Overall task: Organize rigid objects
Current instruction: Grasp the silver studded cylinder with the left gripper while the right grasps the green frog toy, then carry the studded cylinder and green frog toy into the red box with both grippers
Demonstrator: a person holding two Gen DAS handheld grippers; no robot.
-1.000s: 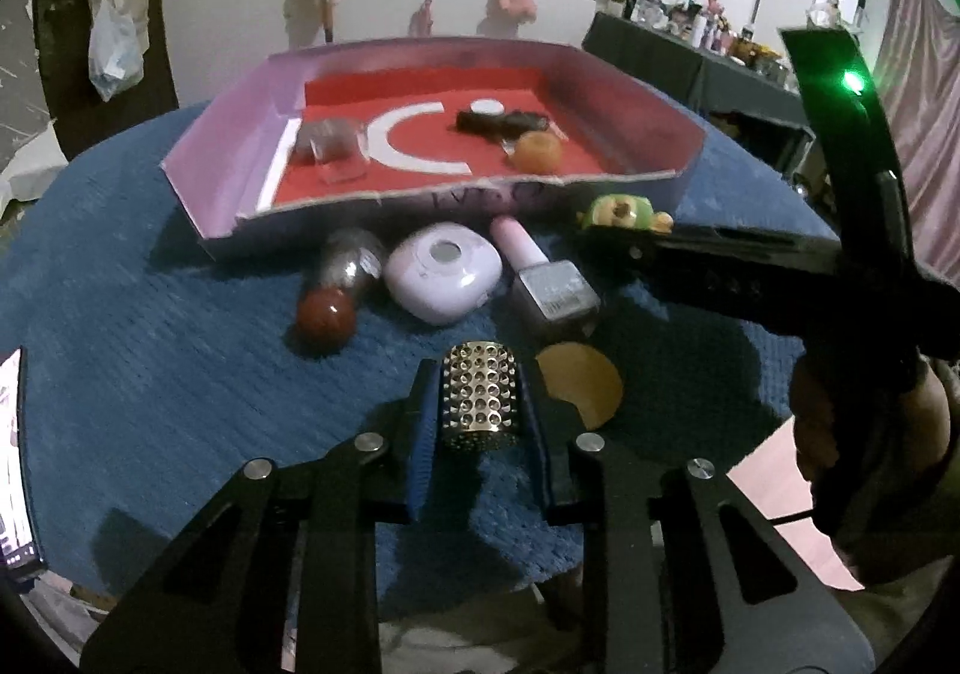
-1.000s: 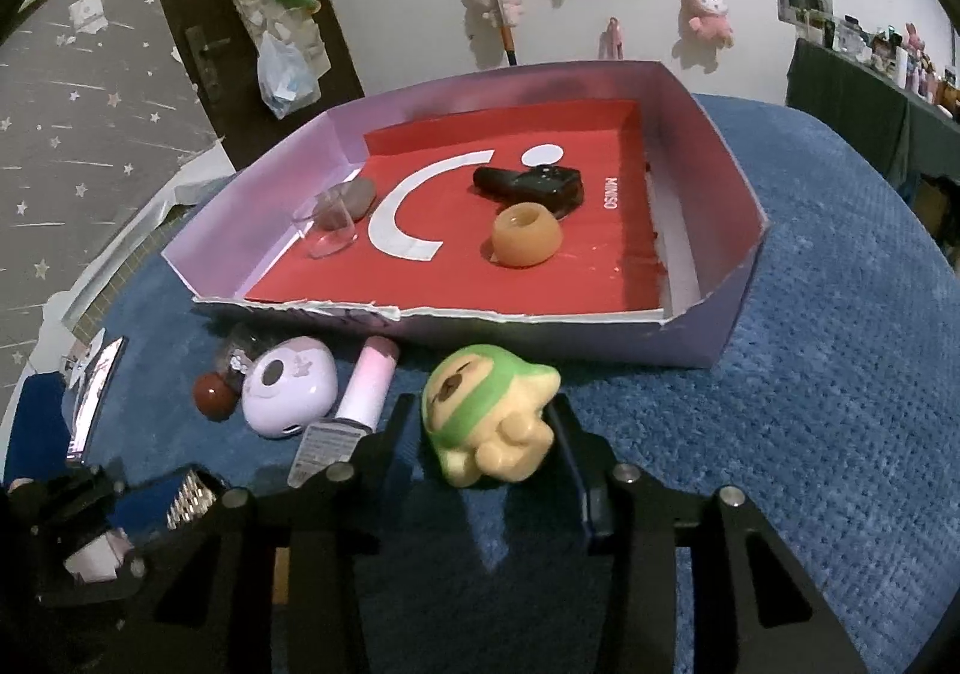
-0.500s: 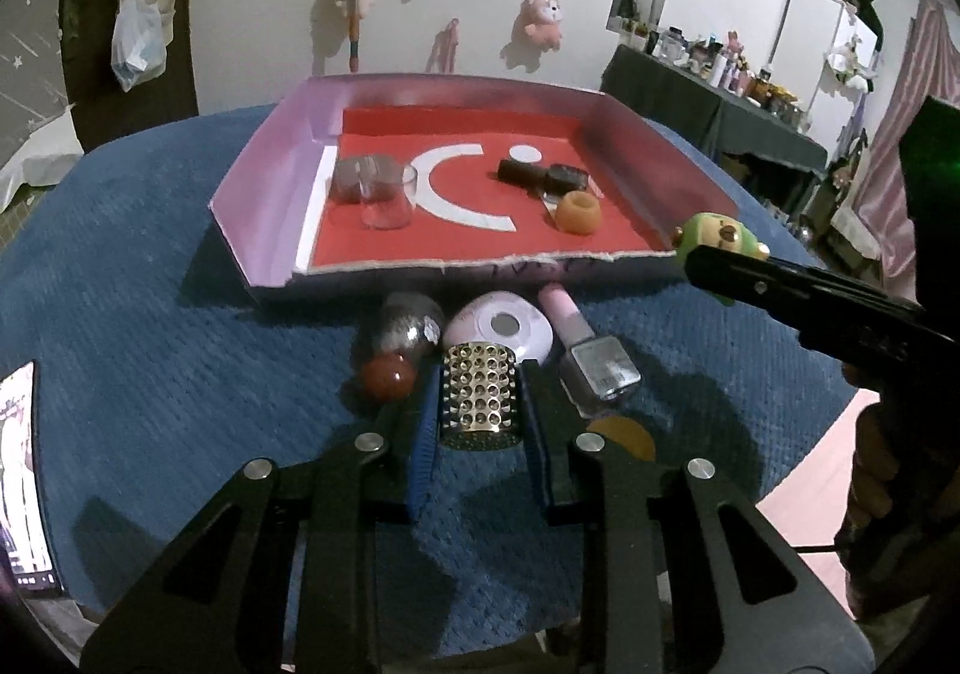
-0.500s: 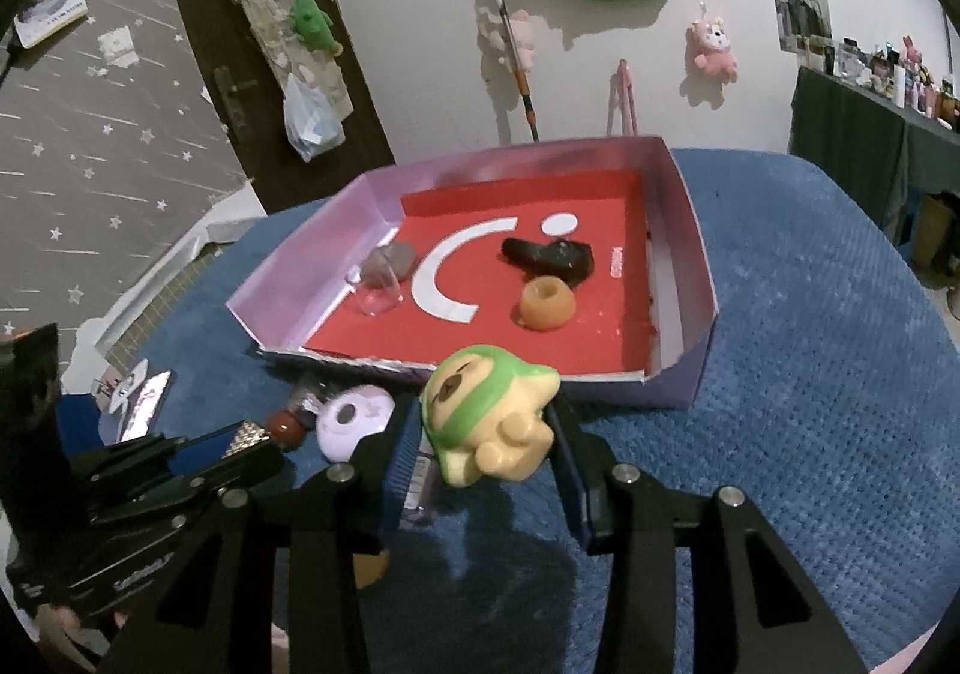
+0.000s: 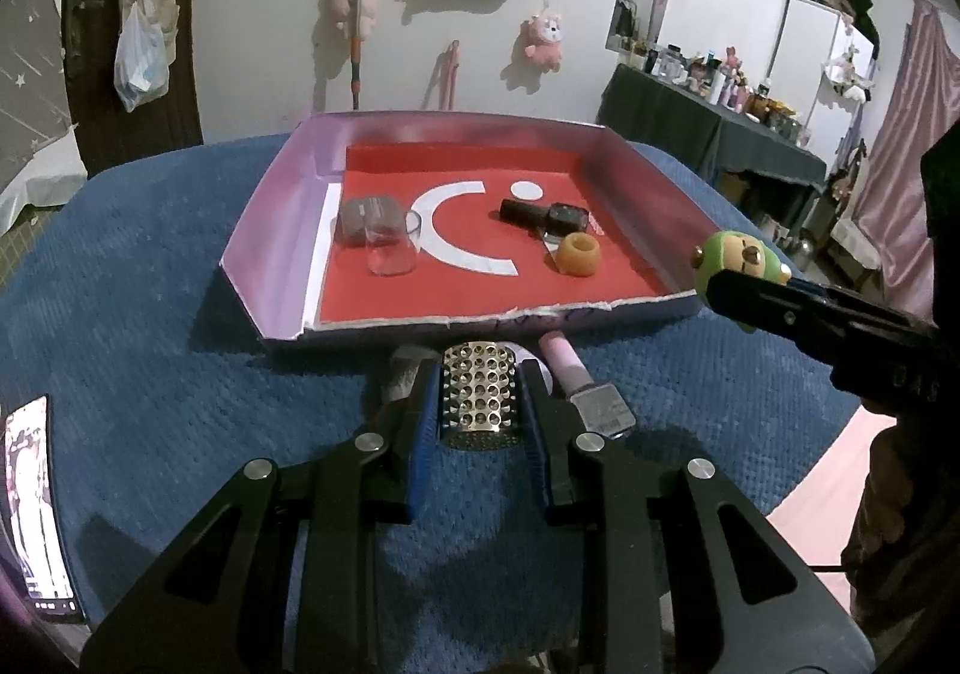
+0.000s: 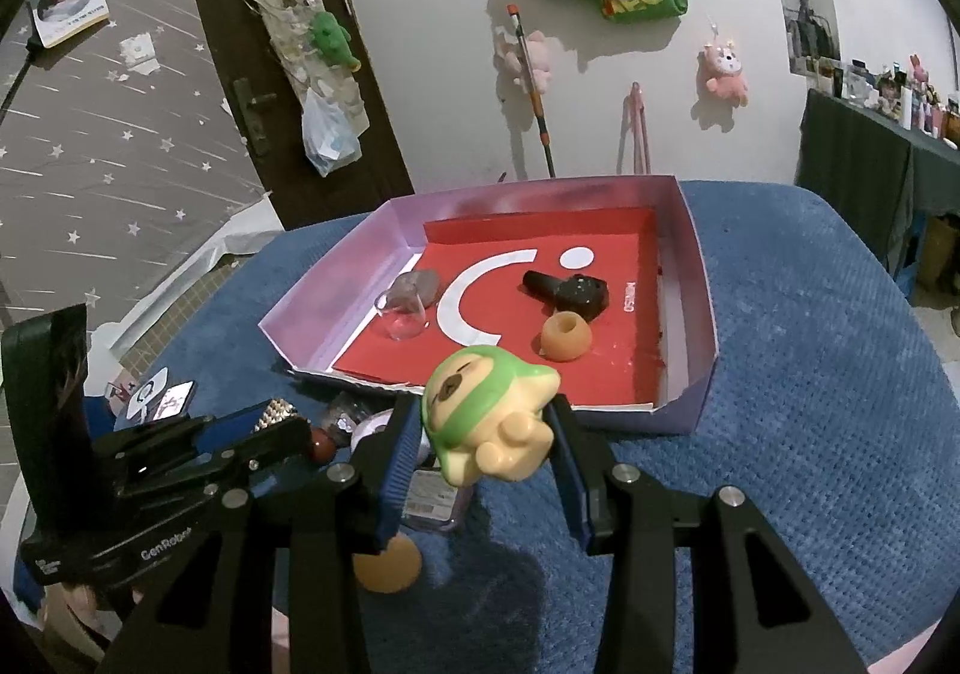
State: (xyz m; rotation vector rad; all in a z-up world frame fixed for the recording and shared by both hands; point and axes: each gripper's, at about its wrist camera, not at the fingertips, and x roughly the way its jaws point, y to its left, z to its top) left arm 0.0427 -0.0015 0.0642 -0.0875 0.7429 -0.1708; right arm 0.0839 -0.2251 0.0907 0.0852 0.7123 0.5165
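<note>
My left gripper (image 5: 480,401) is shut on a studded silver cylinder (image 5: 479,395), held above the blue cloth just in front of the shallow box (image 5: 282,212). My right gripper (image 6: 486,434) is shut on a green-hooded toy figure (image 6: 486,422), also raised, near the box's front edge. In the left wrist view the toy (image 5: 738,269) shows at the right beside the box corner. The box has purple walls and a red floor. In it lie a clear glass (image 5: 393,245), a grey stone (image 5: 360,212), a black bottle (image 5: 543,215) and an orange ring (image 5: 578,254).
On the blue cloth (image 5: 150,314) before the box lie a pink-capped bottle (image 5: 585,389), a white round case (image 6: 378,431), a dark red ball (image 6: 322,443) and an orange disc (image 6: 387,563). A phone (image 5: 36,506) lies at the left edge. A person's hand (image 5: 888,500) holds the right gripper.
Both grippers rose with their loads, so the box and loose items sit lower and smaller in view. The grips are unchanged.
</note>
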